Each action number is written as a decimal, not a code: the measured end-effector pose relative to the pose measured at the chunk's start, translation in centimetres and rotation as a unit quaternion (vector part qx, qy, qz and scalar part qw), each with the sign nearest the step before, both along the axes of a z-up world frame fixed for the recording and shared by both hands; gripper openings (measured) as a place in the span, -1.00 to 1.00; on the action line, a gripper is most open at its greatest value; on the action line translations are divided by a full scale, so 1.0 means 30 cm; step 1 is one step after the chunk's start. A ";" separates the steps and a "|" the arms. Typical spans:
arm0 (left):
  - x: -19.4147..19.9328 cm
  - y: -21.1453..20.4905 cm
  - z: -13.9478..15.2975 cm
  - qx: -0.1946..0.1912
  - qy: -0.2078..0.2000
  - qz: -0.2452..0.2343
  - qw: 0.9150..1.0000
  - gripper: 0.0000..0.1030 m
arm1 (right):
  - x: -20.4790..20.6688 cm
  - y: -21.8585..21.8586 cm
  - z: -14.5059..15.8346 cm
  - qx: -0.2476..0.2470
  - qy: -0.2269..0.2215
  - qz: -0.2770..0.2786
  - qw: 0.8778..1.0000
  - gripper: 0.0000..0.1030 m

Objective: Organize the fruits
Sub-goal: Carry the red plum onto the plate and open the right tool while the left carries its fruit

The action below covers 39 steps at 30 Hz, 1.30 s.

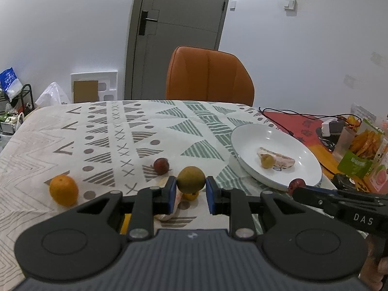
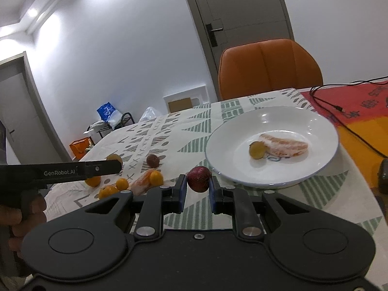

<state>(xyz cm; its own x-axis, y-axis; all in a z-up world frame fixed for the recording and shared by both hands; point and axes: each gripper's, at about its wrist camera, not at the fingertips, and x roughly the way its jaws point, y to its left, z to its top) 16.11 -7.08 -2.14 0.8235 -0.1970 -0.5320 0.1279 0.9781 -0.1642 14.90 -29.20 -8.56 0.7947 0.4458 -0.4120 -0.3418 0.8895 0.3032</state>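
Observation:
My left gripper [image 1: 190,187] is shut on a brown-green round fruit [image 1: 190,179], held just above the patterned cloth. My right gripper [image 2: 198,186] is shut on a dark red fruit [image 2: 198,178], close to the near rim of the white plate [image 2: 317,167]. That plate [image 1: 252,135] holds a small yellow-brown fruit [image 2: 257,150] and a pale pink fruit segment [image 2: 283,144]. On the cloth lie an orange [image 1: 64,190], a dark red fruit [image 1: 161,165], several small oranges [image 2: 156,177] and another pale segment [image 2: 140,184]. The red fruit [image 1: 297,184] also shows in the left wrist view.
An orange chair [image 1: 208,76] stands behind the table's far edge. A black cable [image 2: 339,111] runs over the red and orange mat [image 2: 363,118] to the right of the plate. Snack packets [image 1: 363,150] and a white adapter [image 1: 327,126] crowd the table's right side.

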 end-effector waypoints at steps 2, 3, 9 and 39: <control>0.005 -0.010 0.000 0.002 -0.001 -0.001 1.000 -0.53 | 0.000 -0.012 0.002 0.000 -0.001 -0.004 1.000 -0.65; 0.007 -0.014 0.001 0.002 -0.001 -0.001 1.000 -0.53 | 0.001 -0.017 0.003 0.000 -0.002 -0.006 1.000 -0.65; 0.023 -0.046 0.004 0.002 -0.002 -0.003 1.000 -0.53 | 0.009 -0.054 0.003 -0.001 -0.004 -0.016 1.000 -0.65; 0.187 -0.251 -0.014 0.017 0.011 -0.047 0.999 -0.53 | 0.087 -0.209 -0.042 0.010 0.003 -0.069 0.998 -0.45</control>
<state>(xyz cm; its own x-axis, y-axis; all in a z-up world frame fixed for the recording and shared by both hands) 21.71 -14.61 -2.57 0.7907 -0.2549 -0.5567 0.2166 0.9669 -0.1352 17.50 -35.46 -9.81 0.8468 0.3408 -0.4084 -0.2153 0.9217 0.3228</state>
